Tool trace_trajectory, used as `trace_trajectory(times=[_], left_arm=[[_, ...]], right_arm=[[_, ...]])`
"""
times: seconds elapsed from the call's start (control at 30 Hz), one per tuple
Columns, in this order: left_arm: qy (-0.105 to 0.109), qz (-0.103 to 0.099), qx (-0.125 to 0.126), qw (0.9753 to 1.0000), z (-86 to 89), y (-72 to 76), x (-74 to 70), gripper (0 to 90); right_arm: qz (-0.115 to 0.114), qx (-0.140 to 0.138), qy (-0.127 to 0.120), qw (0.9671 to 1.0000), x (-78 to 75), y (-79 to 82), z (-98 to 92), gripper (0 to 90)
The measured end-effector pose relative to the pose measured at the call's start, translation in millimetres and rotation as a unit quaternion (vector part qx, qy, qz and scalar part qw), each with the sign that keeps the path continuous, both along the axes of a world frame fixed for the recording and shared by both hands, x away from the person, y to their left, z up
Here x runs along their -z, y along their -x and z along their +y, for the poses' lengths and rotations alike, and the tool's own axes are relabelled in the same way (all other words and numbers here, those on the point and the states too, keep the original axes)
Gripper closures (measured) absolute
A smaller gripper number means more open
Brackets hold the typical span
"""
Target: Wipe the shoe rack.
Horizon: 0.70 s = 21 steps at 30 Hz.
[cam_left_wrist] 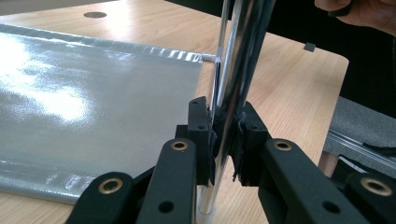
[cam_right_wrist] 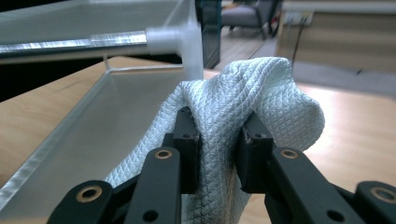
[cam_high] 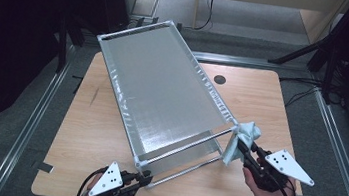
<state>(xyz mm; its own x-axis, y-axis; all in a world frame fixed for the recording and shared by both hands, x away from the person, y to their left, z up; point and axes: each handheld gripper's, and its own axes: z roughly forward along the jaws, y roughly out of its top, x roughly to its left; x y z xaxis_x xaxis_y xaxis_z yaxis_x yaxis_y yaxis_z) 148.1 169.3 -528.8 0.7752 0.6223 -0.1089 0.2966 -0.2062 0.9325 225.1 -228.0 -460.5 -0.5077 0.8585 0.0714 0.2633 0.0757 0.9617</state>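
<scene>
High view shows a wooden worktop with a metal rack standing on it. The rack has shiny rods and a silver sheet stretched across its top. It sits a bit crooked, running from the far left to the near right of the worktop.

The left claw is at the near edge, by the rack's near left corner. Its two black jaws are pinching a shiny rod of the rack. In the left gripper view the rod stands between the jaws and they press on it from both sides.

The right claw is at the rack's near right corner. It is pinching a white cloth. The cloth is bunched up between the jaws and bulges over their tips. It has a tiny criss-cross pattern. The cloth is touching the white corner piece of the rack, and one end hangs down beside the corner.

A person's hand holds each claw from below.
</scene>
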Motion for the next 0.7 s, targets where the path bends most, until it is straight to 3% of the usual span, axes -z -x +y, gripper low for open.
trace_trajectory(times=[0.07, 0.17, 0.3, 0.43, 0.5, 0.6, 0.67, 0.7], left_arm=[[0.001, 0.000, 0.000, 1.0000, -0.1, 0.0, 0.2, 79.7], [0.001, -0.001, -0.001, 1.0000, -0.3, 0.3, 0.4, 79.8], [0.000, -0.002, -0.001, 1.0000, -0.2, 0.2, 0.5, 79.8], [-0.002, -0.002, -0.001, 1.0000, -0.3, 0.5, 0.4, 79.9], [-0.001, -0.002, -0.001, 1.0000, -0.2, 0.3, 0.5, 79.9], [0.000, -0.002, 0.001, 1.0000, 0.0, 0.0, 0.9, 79.8], [0.002, -0.002, 0.001, 1.0000, 0.1, -0.1, 1.2, 79.8], [0.001, -0.003, 0.001, 1.0000, 0.0, 0.0, 1.2, 79.8]], right_arm=[[0.045, -0.021, -0.023, 0.9985, 13.0, -6.7, -3.0, 72.0], [0.089, -0.037, -0.008, 0.9953, 36.3, -14.4, -3.9, 71.8], [0.138, -0.027, 0.060, 0.9882, 62.4, -18.1, 5.0, 72.2], [0.133, -0.007, 0.089, 0.9871, 61.7, -6.5, 25.0, 72.9], [0.115, 0.001, 0.092, 0.9891, 54.9, 1.8, 35.0, 73.2], [0.088, -0.026, 0.081, 0.9925, 46.2, 12.8, 51.9, 73.4], [0.082, -0.060, 0.082, 0.9915, 45.6, 12.9, 65.1, 73.1], [0.076, -0.063, 0.097, 0.9903, 48.2, 9.9, 72.0, 73.1]])
